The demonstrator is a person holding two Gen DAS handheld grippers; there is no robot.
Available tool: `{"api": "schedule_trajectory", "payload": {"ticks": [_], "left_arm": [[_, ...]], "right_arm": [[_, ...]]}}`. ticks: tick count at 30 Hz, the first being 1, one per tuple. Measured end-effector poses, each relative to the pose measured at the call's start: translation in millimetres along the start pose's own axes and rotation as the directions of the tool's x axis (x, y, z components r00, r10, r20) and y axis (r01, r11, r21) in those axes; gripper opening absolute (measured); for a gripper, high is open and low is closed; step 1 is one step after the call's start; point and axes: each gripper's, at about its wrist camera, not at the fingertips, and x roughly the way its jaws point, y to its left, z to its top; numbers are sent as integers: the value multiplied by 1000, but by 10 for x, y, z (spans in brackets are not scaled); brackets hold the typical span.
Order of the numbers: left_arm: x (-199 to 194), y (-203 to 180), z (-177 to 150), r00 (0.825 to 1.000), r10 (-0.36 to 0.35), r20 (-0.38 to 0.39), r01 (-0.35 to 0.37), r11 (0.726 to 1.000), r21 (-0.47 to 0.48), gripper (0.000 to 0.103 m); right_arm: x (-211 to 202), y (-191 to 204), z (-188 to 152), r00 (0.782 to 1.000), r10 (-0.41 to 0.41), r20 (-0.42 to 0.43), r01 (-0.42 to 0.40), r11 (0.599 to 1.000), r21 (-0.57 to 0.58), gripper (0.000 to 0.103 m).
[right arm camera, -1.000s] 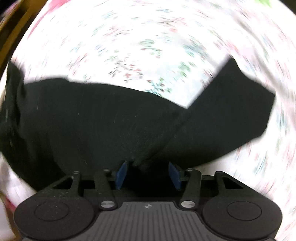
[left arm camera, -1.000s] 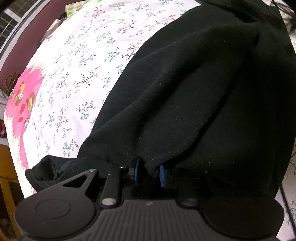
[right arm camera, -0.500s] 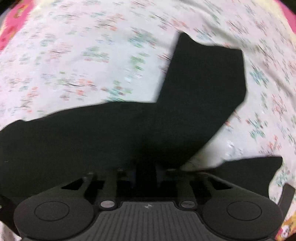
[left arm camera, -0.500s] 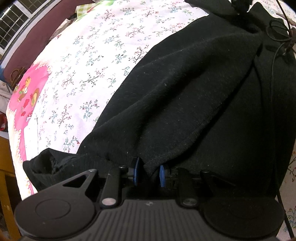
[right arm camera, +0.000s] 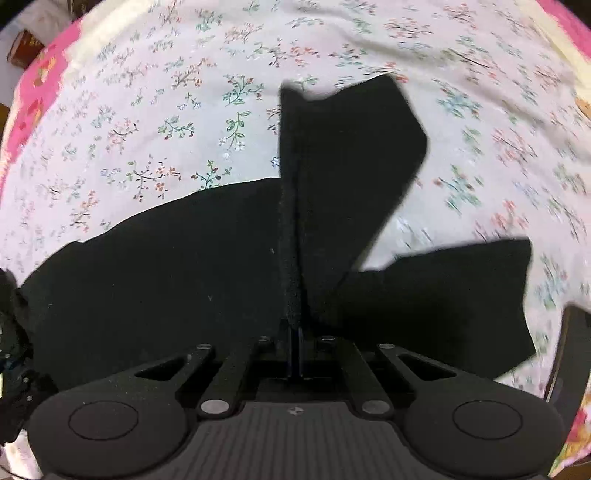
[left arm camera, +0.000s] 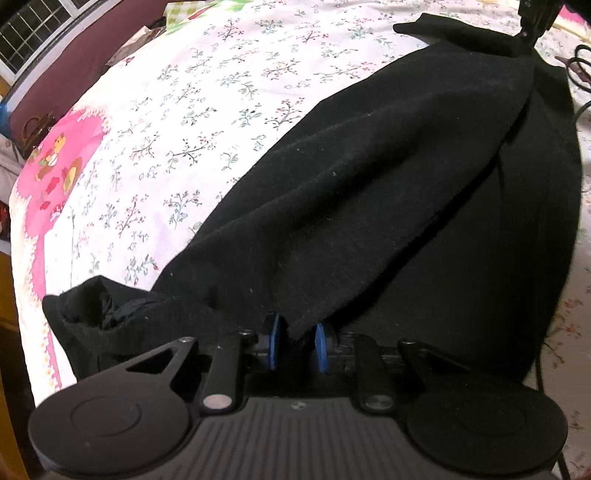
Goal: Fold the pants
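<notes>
Black pants [left arm camera: 388, 192] lie across a floral bed sheet [left arm camera: 207, 122]. My left gripper [left arm camera: 295, 345] is shut on the waistband edge, its blue pads [left arm camera: 272, 345] pinching a fold of cloth. The waistband opening [left arm camera: 96, 310] bunches to its left. In the right wrist view my right gripper [right arm camera: 295, 347] is shut on a leg of the pants [right arm camera: 332, 184], which rises as a ridge from the jaws. The other leg end [right arm camera: 443, 295] lies flat to the right. My right gripper also shows in the left wrist view at the far top right [left arm camera: 532, 22], holding the cloth up.
The sheet has a pink cartoon border [left arm camera: 55, 173] at the left edge of the bed. A window [left arm camera: 33, 33] and dark wall lie beyond. A black cable [left arm camera: 580, 70] runs along the right side. A dark object [right arm camera: 569, 354] sits at the right edge.
My right gripper closed on the pant leg and lifted it, drawing it away from the waistband. The pants now stretch longer in the left wrist view. My left gripper kept its hold.
</notes>
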Motion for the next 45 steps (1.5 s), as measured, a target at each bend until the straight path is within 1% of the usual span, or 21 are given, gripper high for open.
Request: {"api": "schedule_trajectory", "payload": {"ticks": [2,8,11,13,16,19,20,22,24,25,28,30,32,33,35,36,38,39,40,43,45], "left_arm": [[-43,-43,-29,1000,-4,-12,5,1000,7,29],[-101,-186,-135,998,-30,-63,30,1000,4,23],[-153,-131,-189,998,-41,-54,35,993,-114,23],[-192,-20,-220,995,-92,-26,82,962,-259,23],[-254,154,-240,992,-125,26,123,878,-462,23],[-254,342,-233,988,-141,65,150,763,-629,24],[-239,363,-225,987,-146,72,157,738,-657,24],[-231,425,-117,990,-119,80,142,711,-689,28],[-169,475,4,997,-69,39,75,673,-736,40],[-121,483,49,999,-48,21,46,636,-770,43],[25,576,102,999,-35,11,27,504,-863,45],[105,594,175,998,24,-64,-68,456,-887,49],[192,579,254,983,81,-165,-184,419,-889,57],[228,588,268,972,106,-211,-236,400,-886,66],[295,615,290,953,143,-268,-302,345,-889,71],[323,646,284,951,142,-273,-305,306,-902,70],[347,685,222,973,93,-212,-228,241,-943,42],[366,709,200,986,54,-155,-163,209,-964,23],[366,727,188,988,44,-146,-152,205,-967,23],[276,737,179,988,47,-148,-155,278,-948,21],[147,716,170,989,46,-139,-146,300,-943,21]], "right_arm": [[-112,-92,-103,1000,17,6,-17,999,27,0],[58,-186,-138,998,53,22,-54,998,39,0],[48,-248,-199,998,59,7,-60,997,51,0],[81,-180,-136,998,65,10,-66,996,52,0],[167,-120,-86,998,68,18,-68,997,30,0],[232,-106,-78,998,61,10,-61,998,20,0],[248,-114,-79,998,60,6,-60,998,22,0],[239,-116,-88,998,59,5,-59,998,17,0],[339,-75,-66,998,61,7,-61,998,5,0],[342,-78,-65,998,67,7,-67,998,7,0],[408,-105,-59,997,83,4,-83,997,12,0],[405,-154,-72,996,94,1,-94,995,15,0],[411,-184,-76,994,107,-1,-107,994,16,0],[428,-186,-73,994,113,-2,-113,993,13,0],[451,-195,-56,992,127,-4,-127,992,12,0],[462,-204,-49,991,134,-4,-134,991,13,0],[464,-237,-38,989,147,-4,-147,989,15,0],[469,-258,-30,988,156,-4,-156,988,21,0],[468,-271,-24,986,165,-3,-165,986,26,0],[409,-303,-19,983,184,-2,-184,983,2,0],[358,-316,-19,981,196,0,-196,981,-17,0]]}}
